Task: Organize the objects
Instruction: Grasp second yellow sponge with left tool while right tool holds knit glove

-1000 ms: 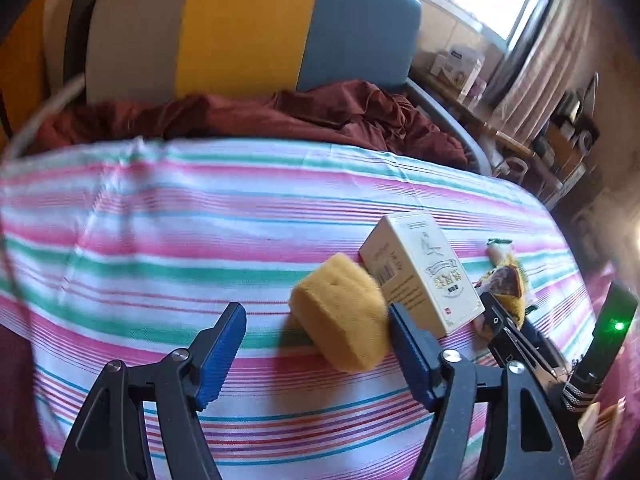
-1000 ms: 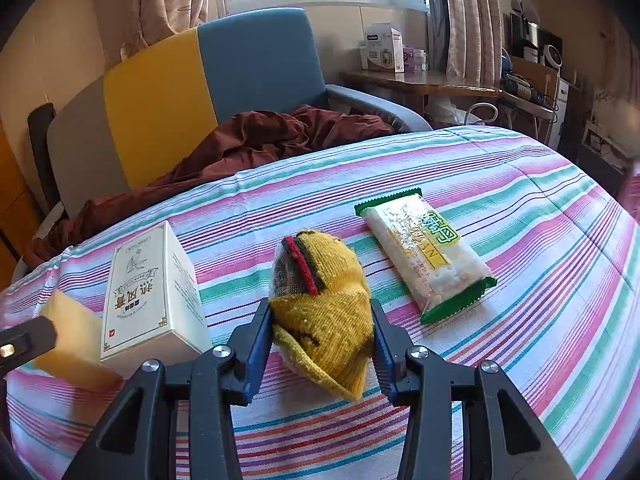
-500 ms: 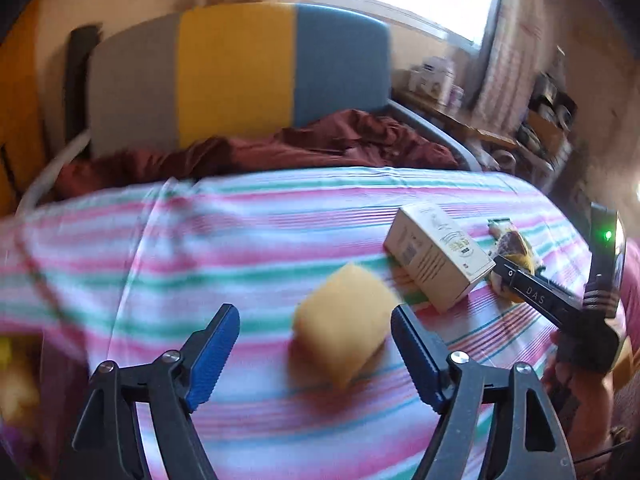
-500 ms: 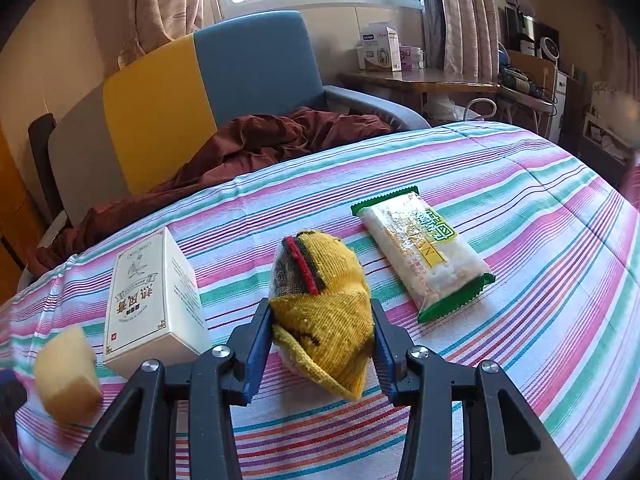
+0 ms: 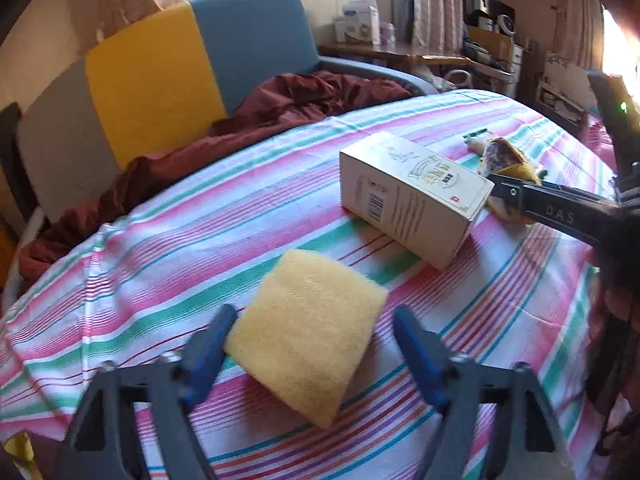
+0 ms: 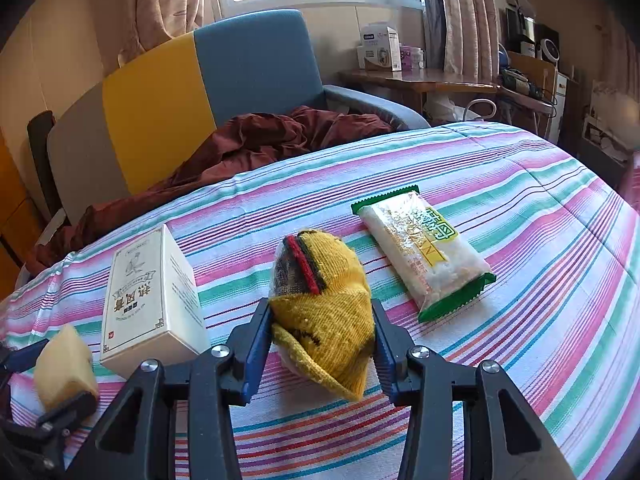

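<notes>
A yellow sponge [image 5: 306, 330] lies on the striped tablecloth [image 5: 200, 248] between the fingers of my left gripper [image 5: 316, 342]. The jaws are open around it, the left finger close to its edge. The sponge also shows in the right wrist view [image 6: 64, 364]. A cream box [image 5: 412, 196] lies beyond it; it also shows in the right wrist view [image 6: 150, 300]. My right gripper [image 6: 322, 338] is shut on a yellow knitted sock bundle [image 6: 326, 308] in clear wrap. A green-edged snack packet [image 6: 426, 250] lies to the right of the bundle.
A blue, yellow and grey armchair [image 6: 192, 92] with a dark red cloth [image 6: 256, 144] stands behind the table. A wooden desk [image 6: 432, 80] with boxes is at the back right. The right gripper's arm [image 5: 560, 210] reaches in beside the box.
My left gripper has swung round and closed in on the sponge, which now lies between its fingers. The right gripper has held still on the sock bundle.
</notes>
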A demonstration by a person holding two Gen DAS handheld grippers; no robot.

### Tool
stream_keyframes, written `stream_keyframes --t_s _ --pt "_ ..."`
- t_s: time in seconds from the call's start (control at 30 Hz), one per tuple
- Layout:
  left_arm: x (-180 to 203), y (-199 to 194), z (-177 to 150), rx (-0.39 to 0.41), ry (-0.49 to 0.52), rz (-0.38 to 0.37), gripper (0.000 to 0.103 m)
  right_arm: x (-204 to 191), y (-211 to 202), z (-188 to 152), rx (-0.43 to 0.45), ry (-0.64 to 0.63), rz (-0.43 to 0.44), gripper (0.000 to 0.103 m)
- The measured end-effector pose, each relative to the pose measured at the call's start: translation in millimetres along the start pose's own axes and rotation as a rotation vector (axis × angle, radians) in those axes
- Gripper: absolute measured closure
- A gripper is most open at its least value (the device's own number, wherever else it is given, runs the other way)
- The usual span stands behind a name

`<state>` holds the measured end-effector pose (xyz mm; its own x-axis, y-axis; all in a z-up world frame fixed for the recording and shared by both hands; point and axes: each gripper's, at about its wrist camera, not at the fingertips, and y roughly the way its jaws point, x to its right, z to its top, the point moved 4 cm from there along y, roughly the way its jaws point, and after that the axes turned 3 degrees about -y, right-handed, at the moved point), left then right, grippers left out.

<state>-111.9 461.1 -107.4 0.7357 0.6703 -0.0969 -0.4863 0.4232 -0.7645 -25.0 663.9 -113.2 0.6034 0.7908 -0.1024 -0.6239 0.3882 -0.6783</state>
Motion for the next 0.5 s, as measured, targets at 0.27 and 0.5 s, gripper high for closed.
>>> stream_keyframes --t_s 0.27,0.5 --pt "-10 -7 -8 0.037 -0.110 0.029 0.043 -3 -1 0 0.006 -0.022 -0.020 0.057" --pt "-14 -30 -27 0.090 -0.173 0.074 0.044 -10 -10 2 0.045 -0.064 -0.057 0.057"
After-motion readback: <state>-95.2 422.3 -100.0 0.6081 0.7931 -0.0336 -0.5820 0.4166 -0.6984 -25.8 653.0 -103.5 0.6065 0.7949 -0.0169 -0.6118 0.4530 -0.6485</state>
